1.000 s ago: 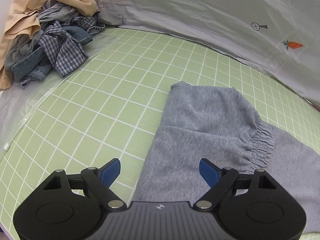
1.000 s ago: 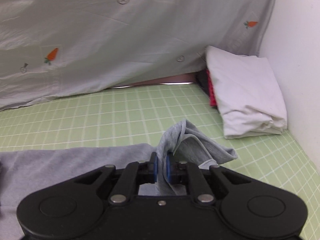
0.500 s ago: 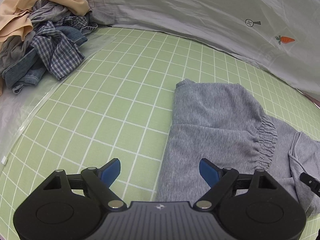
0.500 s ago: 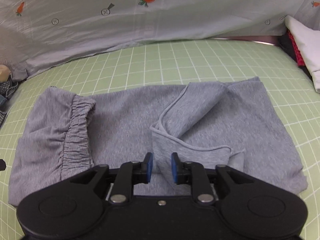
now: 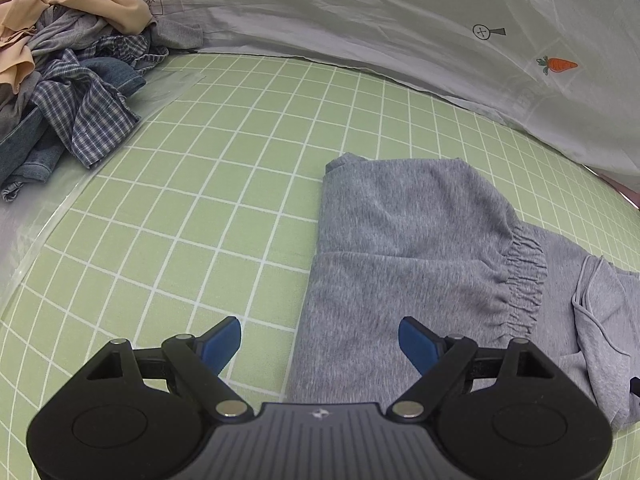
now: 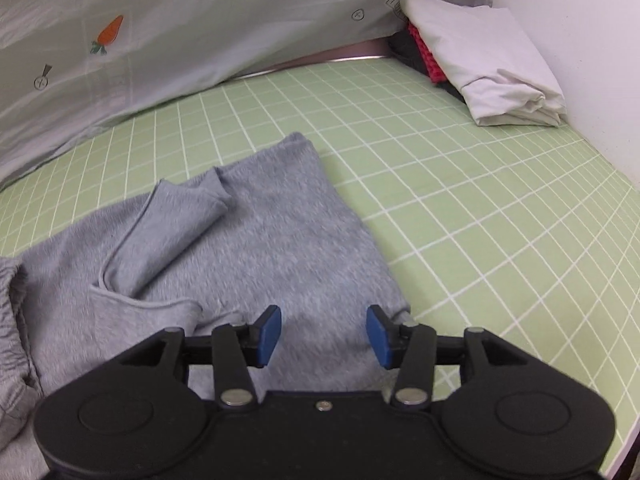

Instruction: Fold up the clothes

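Grey sweatpants [image 5: 416, 240] lie folded on the green grid mat [image 5: 224, 168], with the gathered waistband [image 5: 524, 276] toward the right. My left gripper [image 5: 320, 340] hovers wide open over the pants' left edge and grips nothing. In the right wrist view the same grey sweatpants [image 6: 256, 248] show a hem flap folded back [image 6: 168, 224]. My right gripper [image 6: 323, 335] is above the pants' near right corner; its jaws are opening, and cloth lies below them but is not pinched.
A heap of unfolded clothes [image 5: 68, 80], beige, denim and plaid, sits at the far left. A grey sheet with carrot prints [image 5: 400, 32] hangs along the back. Folded white, red and dark items [image 6: 488, 68] are stacked at the far right by a white wall [image 6: 592, 40].
My right gripper carried the pinched pant hem over onto the pants, lowered it, then opened and let it go. The left gripper stayed open and barely shifted.
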### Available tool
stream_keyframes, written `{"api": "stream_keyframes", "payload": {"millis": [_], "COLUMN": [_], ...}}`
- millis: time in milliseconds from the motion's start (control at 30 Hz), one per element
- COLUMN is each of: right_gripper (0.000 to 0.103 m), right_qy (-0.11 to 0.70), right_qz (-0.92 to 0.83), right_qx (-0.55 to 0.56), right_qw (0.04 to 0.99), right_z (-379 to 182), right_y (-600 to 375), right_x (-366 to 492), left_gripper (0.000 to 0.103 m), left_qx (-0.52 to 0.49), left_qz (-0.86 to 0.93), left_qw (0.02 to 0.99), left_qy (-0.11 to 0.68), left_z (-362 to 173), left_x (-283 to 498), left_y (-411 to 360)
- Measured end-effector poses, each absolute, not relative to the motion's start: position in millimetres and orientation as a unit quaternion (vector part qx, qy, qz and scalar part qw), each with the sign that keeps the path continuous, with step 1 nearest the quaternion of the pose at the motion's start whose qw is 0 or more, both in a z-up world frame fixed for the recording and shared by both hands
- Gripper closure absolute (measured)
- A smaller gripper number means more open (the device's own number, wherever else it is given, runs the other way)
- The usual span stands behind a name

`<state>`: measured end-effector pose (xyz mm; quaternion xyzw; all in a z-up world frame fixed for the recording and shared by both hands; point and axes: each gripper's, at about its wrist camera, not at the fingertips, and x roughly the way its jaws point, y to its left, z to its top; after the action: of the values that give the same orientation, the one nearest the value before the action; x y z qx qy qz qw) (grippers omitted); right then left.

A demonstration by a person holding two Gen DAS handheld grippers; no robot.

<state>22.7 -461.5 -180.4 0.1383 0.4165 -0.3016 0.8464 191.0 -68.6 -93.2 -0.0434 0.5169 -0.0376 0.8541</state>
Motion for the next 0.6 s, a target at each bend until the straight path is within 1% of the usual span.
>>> {"api": "stream_keyframes", "payload": {"millis": [33, 100, 400, 500, 600], "right_gripper": [0.052, 0.047, 0.047, 0.044, 0.034], "right_qy": [0.424, 0.432, 0.416, 0.401, 0.378], "right_qz": [-0.294, -0.273, -0.137, -0.121, -0.145], "right_qx": [0.133, 0.121, 0.079, 0.08, 0.104], "right_qw": [0.846, 0.851, 0.896, 0.905, 0.908], "right_z": [-183.6, -186.7, -167.9, -159.4, -148.8], "right_y": [-457.7, -444.9, -377.5, -371.8, -383.5], "right_x": [22.1, 23.5, 43.0, 46.4, 52.5], "left_gripper": [0.017, 0.017, 0.017, 0.017, 0.017], "left_qx": [-0.043, -0.041, -0.037, -0.037, -0.039], "left_qz": [-0.037, -0.034, -0.029, -0.026, -0.023], "left_qw": [0.853, 0.851, 0.854, 0.855, 0.854], "left_qy": [0.519, 0.522, 0.518, 0.517, 0.518], "left_z": [-94.0, -95.5, -92.0, -91.7, -93.7], "left_x": [188.9, 184.9, 178.1, 179.9, 184.8], "left_y": [-67.8, -66.2, -62.9, -62.3, -63.1]}}
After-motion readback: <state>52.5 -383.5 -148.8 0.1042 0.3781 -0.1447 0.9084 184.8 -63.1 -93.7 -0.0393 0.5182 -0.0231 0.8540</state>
